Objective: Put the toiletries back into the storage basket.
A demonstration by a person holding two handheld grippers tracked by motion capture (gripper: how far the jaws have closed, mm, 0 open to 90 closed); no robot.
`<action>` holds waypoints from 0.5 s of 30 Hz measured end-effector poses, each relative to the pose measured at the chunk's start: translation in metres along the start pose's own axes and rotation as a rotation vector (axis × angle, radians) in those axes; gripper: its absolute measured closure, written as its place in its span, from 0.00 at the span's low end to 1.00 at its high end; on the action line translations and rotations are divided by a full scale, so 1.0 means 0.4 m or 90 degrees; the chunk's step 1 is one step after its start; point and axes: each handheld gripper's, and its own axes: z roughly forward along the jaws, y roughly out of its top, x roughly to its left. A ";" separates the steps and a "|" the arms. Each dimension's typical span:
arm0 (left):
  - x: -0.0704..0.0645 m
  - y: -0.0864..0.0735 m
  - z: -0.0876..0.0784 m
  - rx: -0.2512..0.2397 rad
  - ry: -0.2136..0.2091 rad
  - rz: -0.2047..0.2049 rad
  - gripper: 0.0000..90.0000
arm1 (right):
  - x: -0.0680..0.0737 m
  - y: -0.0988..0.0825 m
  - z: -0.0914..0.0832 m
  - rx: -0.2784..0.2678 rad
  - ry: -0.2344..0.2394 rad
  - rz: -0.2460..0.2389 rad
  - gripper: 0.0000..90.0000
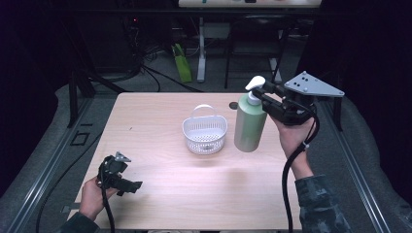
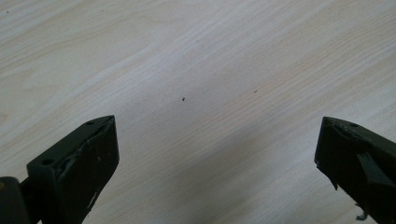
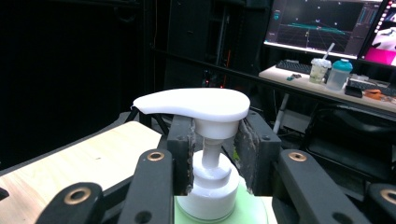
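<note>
A pale green pump bottle (image 1: pixel 249 124) with a white pump head (image 1: pixel 254 83) hangs above the table, lifted clear of the wood. My right gripper (image 1: pixel 262 95) is shut on its white neck just under the pump head (image 3: pixel 196 105), the two pads (image 3: pixel 181 140) pressing the collar from both sides. A white perforated basket (image 1: pixel 205 132) with a handle stands at the table's middle, left of the bottle. My left gripper (image 1: pixel 136 186) rests low over the table's near left corner, jaws wide apart, with bare wood between them (image 2: pixel 215 154).
The light wooden table (image 1: pixel 160 194) has its right edge close under my right forearm. A small dark disc (image 1: pixel 233 105) lies on the table behind the bottle. Beyond the far edge are desk legs, cables and a green object (image 1: pixel 181 63) on the floor.
</note>
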 end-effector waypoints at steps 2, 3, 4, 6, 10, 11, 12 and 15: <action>0.000 0.000 0.000 -0.001 -0.001 -0.001 0.00 | 0.001 0.002 0.001 -0.002 0.001 0.000 0.75; 0.000 0.000 -0.001 -0.001 0.000 -0.001 0.00 | 0.003 0.007 0.003 -0.003 0.003 -0.001 0.75; 0.001 0.000 -0.001 -0.001 0.000 -0.001 0.00 | 0.006 0.014 0.007 -0.006 0.006 -0.002 0.75; 0.001 -0.001 0.000 0.001 -0.001 -0.002 0.00 | 0.010 0.021 0.012 -0.007 0.010 -0.003 0.75; 0.002 0.000 0.000 0.003 -0.008 -0.003 0.00 | 0.018 0.034 0.020 -0.011 0.016 -0.007 0.75; 0.002 0.000 0.000 0.003 -0.008 -0.003 0.00 | 0.021 0.038 0.022 -0.013 0.017 -0.009 0.75; 0.002 0.000 0.000 0.002 -0.008 -0.003 0.00 | 0.024 0.042 0.025 -0.014 0.019 -0.010 0.75; 0.003 0.000 -0.002 -0.001 -0.008 -0.004 0.00 | 0.033 0.052 0.035 -0.015 0.025 -0.010 0.75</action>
